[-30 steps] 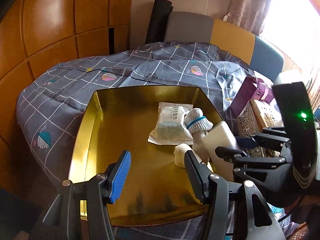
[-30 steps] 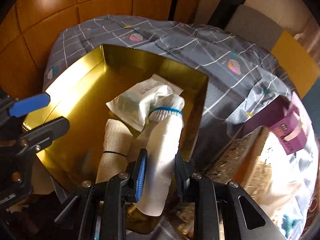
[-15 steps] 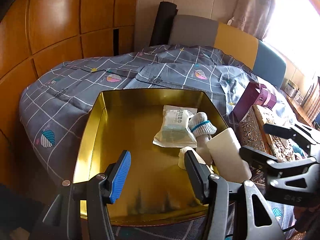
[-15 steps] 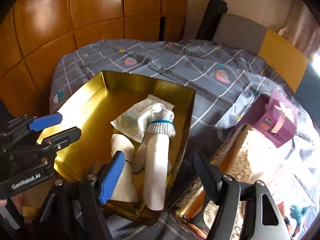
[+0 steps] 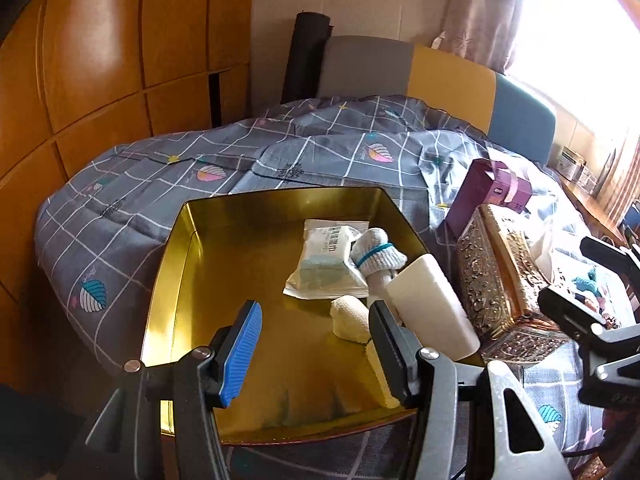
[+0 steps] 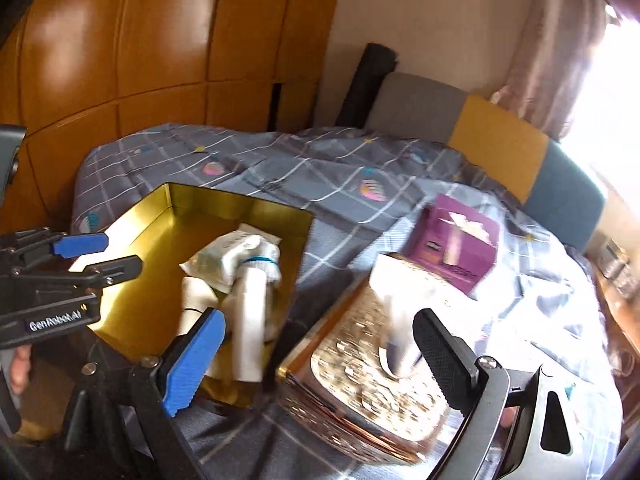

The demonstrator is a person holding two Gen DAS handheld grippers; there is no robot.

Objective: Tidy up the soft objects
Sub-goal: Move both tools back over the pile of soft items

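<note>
Your left hand-held gripper (image 5: 316, 354) hovers over the near edge of the gold tin tray (image 5: 176, 280), its jaws spread apart and holding nothing. Your right hand-held gripper (image 6: 316, 356) is likewise spread wide and empty, poised above the ornate gold tissue box (image 6: 360, 380) that sits just beside the tray's right wall. The tray rests on a bed covered by a grey checked quilt (image 5: 160, 168). Inside the tray, toward its right side, lie the soft objects: a sealed white wipes packet (image 5: 328, 260), a rolled white sock with a blue band (image 5: 378, 254) resting against the packet, a long white roll (image 5: 432, 306) leaning on the tray's right rim, and a cream rolled sock (image 5: 350, 318) nearest your left hand-held gripper. The right wrist view is blurred, yet it shows the same cluster in the tray. A purple carton (image 6: 460, 244) stands on the quilt beyond the tissue box. Wooden wall panels (image 5: 100, 60) flank the bed.
</note>
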